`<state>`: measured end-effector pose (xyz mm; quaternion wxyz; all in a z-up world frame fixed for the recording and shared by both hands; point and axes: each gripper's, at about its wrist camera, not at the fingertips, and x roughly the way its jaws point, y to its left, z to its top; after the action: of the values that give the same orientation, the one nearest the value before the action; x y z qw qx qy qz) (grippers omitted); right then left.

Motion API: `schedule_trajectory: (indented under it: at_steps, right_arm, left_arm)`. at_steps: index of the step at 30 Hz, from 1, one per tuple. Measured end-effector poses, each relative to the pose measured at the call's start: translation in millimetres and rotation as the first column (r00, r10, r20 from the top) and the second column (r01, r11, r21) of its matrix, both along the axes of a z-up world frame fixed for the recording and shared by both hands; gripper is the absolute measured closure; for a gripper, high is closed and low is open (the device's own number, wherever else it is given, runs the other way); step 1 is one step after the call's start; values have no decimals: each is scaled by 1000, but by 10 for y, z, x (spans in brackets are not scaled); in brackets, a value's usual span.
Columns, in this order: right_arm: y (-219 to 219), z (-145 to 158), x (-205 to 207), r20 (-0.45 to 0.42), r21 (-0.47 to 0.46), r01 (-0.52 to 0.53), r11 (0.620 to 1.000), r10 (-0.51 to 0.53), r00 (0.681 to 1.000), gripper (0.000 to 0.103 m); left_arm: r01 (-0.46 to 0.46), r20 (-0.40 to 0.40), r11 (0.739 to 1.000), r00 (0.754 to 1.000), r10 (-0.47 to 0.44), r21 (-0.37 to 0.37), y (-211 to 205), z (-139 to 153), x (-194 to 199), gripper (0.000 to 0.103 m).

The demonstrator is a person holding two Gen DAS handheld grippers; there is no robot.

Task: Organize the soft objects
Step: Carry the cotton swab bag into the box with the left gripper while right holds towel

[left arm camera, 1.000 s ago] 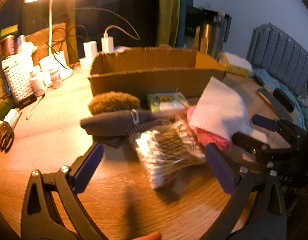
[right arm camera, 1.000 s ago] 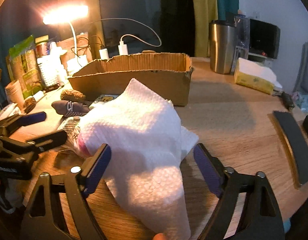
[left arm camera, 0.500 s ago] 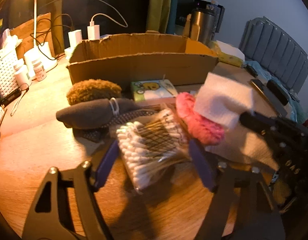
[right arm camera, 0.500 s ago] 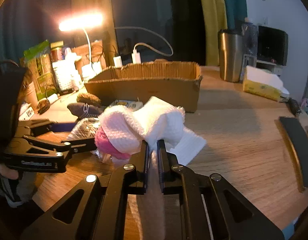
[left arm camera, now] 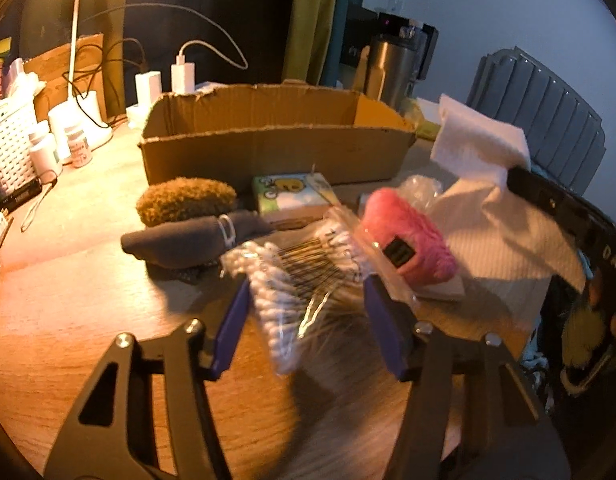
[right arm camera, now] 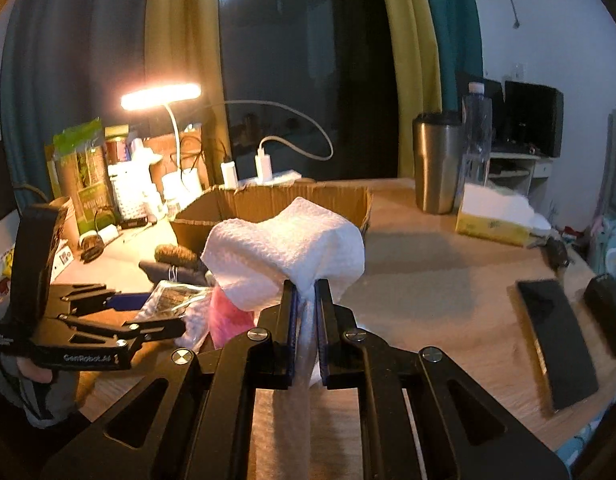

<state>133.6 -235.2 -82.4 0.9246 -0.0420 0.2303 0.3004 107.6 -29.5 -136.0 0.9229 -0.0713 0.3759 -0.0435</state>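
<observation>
My right gripper (right arm camera: 305, 294) is shut on a white paper towel (right arm camera: 287, 236) and holds it lifted above the table; it also shows in the left wrist view (left arm camera: 480, 148). My left gripper (left arm camera: 303, 292) is closed around a clear bag of cotton swabs (left arm camera: 291, 276) on the wooden table. A pink fluffy item (left arm camera: 408, 236), a grey rolled sock (left arm camera: 187, 240) and a brown fuzzy item (left arm camera: 185, 198) lie beside the bag. An open cardboard box (left arm camera: 275, 152) stands behind them.
A small tissue pack (left arm camera: 291, 196) lies before the box. A lamp (right arm camera: 159, 96), chargers and bottles stand at the back left. A steel tumbler (right arm camera: 438, 164), a tissue box (right arm camera: 494, 220) and two dark flat objects (right arm camera: 556, 340) are on the right.
My right gripper shut on the paper towel and lifted it, uncovering the pink item. My left gripper moved forward and closed around the cotton swab bag.
</observation>
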Motion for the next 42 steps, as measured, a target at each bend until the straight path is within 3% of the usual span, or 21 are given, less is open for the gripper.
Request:
schedule_trajectory:
  at_steps: [17,28,42]
  right_arm:
    - [-8,381,183,82,7,-14,1000,14,997,93]
    - [156,561,474,112,-10,-31,999,32,993,93]
    - [389,809,1036,119,-23,-46,999,49,992,93]
  left_arm:
    - [1,130,1000,992,3,-31,201,488,-153,44]
    - [-9,234,1000,972,14,-23,299,844,180,44]
    - [-20,282,998,959,34,-55,432,1138,823,44]
